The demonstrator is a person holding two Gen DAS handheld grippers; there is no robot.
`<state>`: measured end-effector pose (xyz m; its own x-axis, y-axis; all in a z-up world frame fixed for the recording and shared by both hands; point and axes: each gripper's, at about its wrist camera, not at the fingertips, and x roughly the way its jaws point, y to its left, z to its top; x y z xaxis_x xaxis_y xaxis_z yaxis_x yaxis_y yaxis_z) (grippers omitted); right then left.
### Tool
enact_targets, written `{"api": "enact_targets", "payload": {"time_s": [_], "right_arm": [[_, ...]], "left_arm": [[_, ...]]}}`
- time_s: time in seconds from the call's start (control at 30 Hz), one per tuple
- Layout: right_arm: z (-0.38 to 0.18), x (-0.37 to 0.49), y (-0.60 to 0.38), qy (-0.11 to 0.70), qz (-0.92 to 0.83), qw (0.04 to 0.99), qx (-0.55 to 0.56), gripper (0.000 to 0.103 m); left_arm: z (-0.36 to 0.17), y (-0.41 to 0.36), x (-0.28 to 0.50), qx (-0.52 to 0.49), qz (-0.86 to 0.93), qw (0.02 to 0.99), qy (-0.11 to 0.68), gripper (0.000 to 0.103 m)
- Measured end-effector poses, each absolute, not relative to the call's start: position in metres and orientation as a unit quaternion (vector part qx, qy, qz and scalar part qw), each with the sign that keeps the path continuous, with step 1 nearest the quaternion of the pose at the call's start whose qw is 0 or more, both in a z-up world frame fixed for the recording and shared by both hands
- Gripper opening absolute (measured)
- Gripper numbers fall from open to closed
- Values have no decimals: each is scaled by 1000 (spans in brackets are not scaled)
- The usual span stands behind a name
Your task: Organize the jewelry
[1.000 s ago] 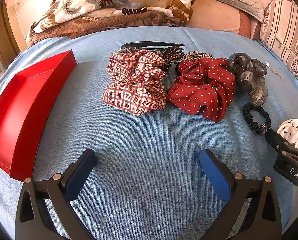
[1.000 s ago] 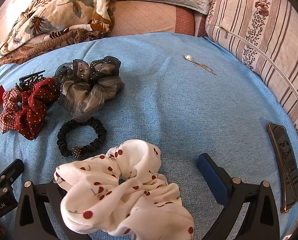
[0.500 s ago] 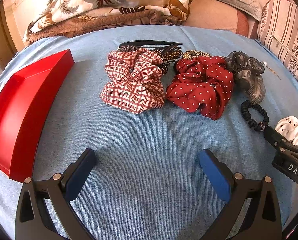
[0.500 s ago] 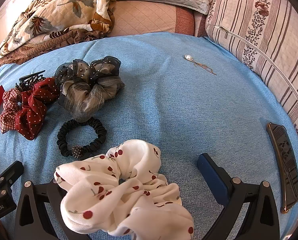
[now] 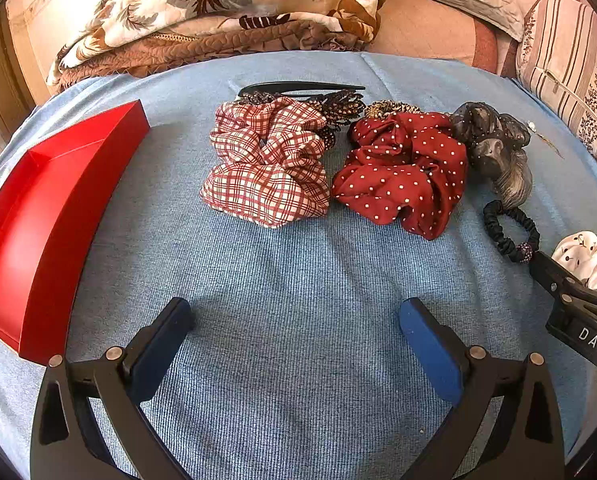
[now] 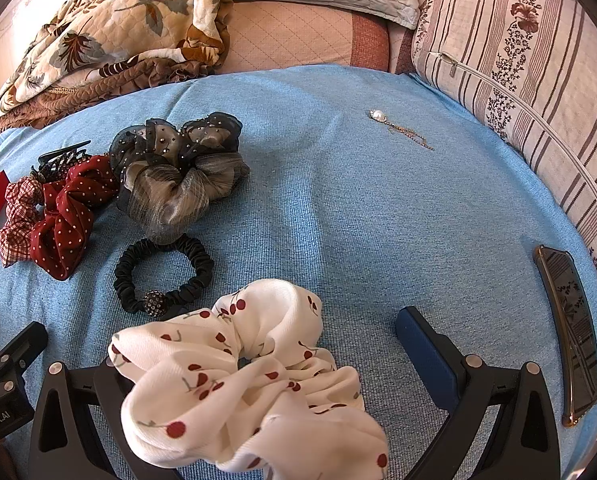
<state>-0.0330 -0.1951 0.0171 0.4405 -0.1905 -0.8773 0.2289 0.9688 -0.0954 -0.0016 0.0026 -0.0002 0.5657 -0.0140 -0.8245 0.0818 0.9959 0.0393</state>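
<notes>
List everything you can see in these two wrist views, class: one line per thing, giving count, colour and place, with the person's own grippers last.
Tray: one, red, far left on the blue cloth.
Checked scrunchie: one, red and white, mid cloth.
Dotted scrunchie: one, dark red with white dots, right of the checked one.
Hair clip: one, black, behind the checked scrunchie.
Sheer scrunchie: one, grey and black, right of the dotted one.
Hair tie: one, black with a beaded ball, in front of the sheer scrunchie.
Cherry scrunchie: one, white with red cherries, between the right gripper's fingers.
Earring: one, pearl with gold chain, far right of cloth.
Barrette: one, dark brown, right edge.
Left gripper: one, black with blue pads, open.
Right gripper: one, same, open around the cherry scrunchie.
</notes>
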Motion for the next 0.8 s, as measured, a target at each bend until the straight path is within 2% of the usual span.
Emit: {"api": "enact_targets", "payload": {"time_s": [0.53,0.8], "right_arm": [[17,-33,-195,514,-123,849,19,103],[15,-35,-194,514,-119,849,25,103]], "left_arm": [[5,6,-3,34,-42,883,467,103],[52,38,-36,7,-26,907,421,103]]}}
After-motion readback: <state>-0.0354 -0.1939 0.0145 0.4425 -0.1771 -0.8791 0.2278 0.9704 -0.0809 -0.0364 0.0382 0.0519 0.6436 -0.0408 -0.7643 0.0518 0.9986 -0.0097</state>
